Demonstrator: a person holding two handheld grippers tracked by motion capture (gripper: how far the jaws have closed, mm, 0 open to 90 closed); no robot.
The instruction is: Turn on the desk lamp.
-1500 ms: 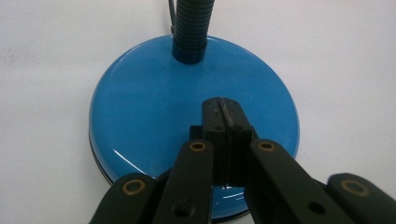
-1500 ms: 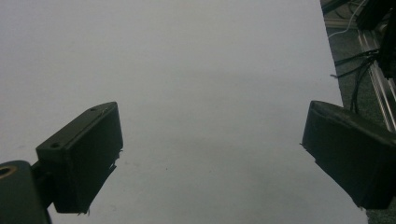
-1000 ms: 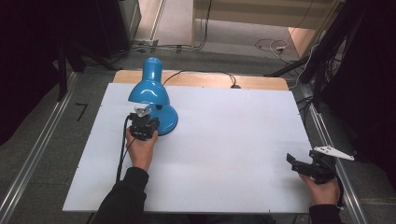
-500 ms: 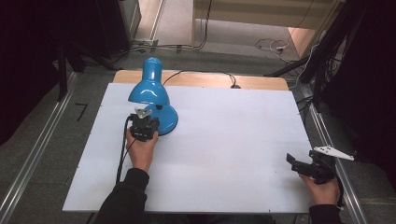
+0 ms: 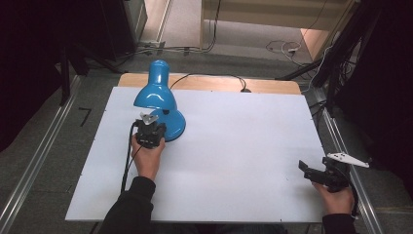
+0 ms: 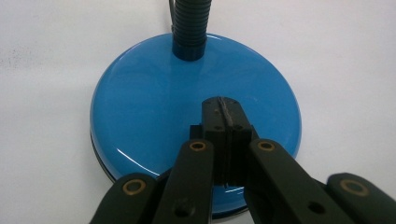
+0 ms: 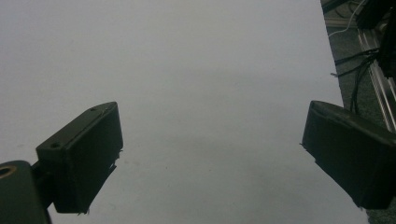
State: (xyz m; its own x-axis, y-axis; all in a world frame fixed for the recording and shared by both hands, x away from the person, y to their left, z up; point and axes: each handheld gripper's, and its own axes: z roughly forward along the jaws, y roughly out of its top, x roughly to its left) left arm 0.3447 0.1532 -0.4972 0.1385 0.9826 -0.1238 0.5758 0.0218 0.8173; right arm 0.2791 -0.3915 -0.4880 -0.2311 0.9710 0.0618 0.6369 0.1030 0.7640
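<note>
A blue desk lamp (image 5: 158, 100) stands at the far left of the white bench (image 5: 234, 146), its shade tipped toward the far edge and its round base (image 6: 187, 112) flat on the white surface, with the ribbed gooseneck (image 6: 189, 23) rising from the base's far side. The left gripper (image 5: 149, 132) has its jaws pressed together, tips resting on top of the base near its front rim. The right gripper (image 5: 311, 171) sits well apart at the bench's near right corner, jaws spread wide over bare surface.
</note>
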